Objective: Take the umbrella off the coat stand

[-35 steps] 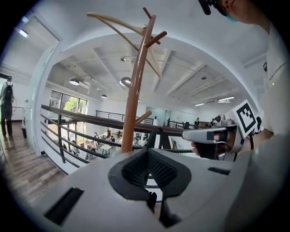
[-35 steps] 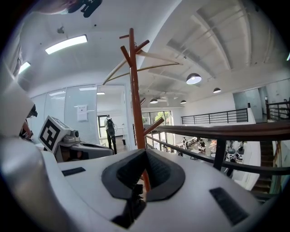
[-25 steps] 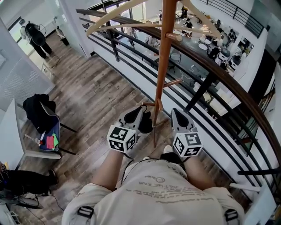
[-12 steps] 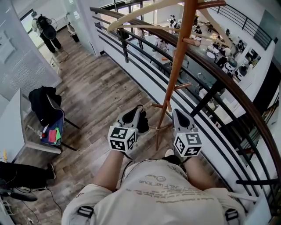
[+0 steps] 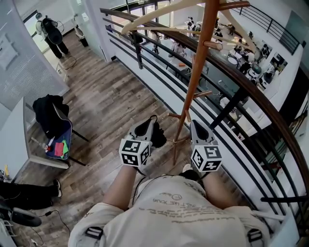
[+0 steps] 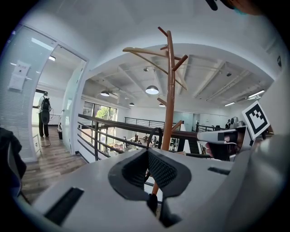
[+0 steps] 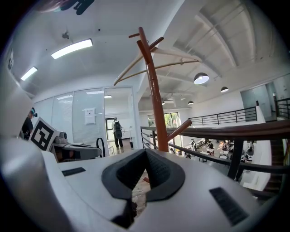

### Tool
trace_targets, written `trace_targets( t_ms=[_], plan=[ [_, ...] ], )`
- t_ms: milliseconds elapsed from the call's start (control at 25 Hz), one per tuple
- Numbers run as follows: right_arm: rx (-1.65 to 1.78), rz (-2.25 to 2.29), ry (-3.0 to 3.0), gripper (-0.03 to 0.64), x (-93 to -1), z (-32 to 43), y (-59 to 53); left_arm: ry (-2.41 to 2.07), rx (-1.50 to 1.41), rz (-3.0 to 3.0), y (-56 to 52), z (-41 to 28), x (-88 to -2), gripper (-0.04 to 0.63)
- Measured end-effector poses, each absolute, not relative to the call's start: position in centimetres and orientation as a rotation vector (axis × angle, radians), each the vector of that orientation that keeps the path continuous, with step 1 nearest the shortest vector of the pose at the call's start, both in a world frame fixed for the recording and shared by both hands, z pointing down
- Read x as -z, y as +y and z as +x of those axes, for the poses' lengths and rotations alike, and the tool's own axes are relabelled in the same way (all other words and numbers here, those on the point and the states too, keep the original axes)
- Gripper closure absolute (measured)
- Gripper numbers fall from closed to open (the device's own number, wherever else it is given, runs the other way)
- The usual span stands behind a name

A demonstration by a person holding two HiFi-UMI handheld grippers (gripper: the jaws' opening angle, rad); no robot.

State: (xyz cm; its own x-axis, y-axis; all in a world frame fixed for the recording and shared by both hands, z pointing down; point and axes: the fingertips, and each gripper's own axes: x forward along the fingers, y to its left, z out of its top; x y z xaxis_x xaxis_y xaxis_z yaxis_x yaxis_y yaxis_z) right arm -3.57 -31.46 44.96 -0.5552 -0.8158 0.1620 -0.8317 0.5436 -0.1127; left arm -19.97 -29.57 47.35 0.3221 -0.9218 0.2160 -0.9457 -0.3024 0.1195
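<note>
Well to the left of the coat stand (image 5: 194, 89), a person with a backpack (image 5: 50, 30) stands far down the wooden floor (image 5: 111, 96). Nearer in on that side is a chair (image 5: 67, 135) with a black jacket (image 5: 47, 110) draped over it.

Now the left gripper (image 5: 153, 120), held low and just left of the stand's pole. Its fingers are pressed together, tip to tip, with nothing visible between the pads.

The umbrella (image 5: 158, 137) is black, folded and low on the stand, just left of the pole and right beside that gripper. In the left gripper view its thin curved handle arches up just past the fingertips, in front of the pole. Whether the tips touch it, I can't tell.

The stand itself is upright, with wooden hangers (image 5: 159, 12) across its top and short pegs down the pole.

Just right of the pole is the right gripper (image 5: 194, 124), level with the left one. Its fingers are closed too and hold nothing, with only floor showing through the slit.

Behind the stand and further right, the railing (image 5: 251, 96) sweeps past.
</note>
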Motion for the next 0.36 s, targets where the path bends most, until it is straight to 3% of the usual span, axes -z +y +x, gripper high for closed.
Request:
trace_targets(
  t_ms=[360],
  plan=[
    [-0.275,1.439,-2.68,0.615,-45.09,-3.32,-30.68,-1.687,-0.166,2.366,-28.67,-19.41,-47.75,0.591]
  ],
)
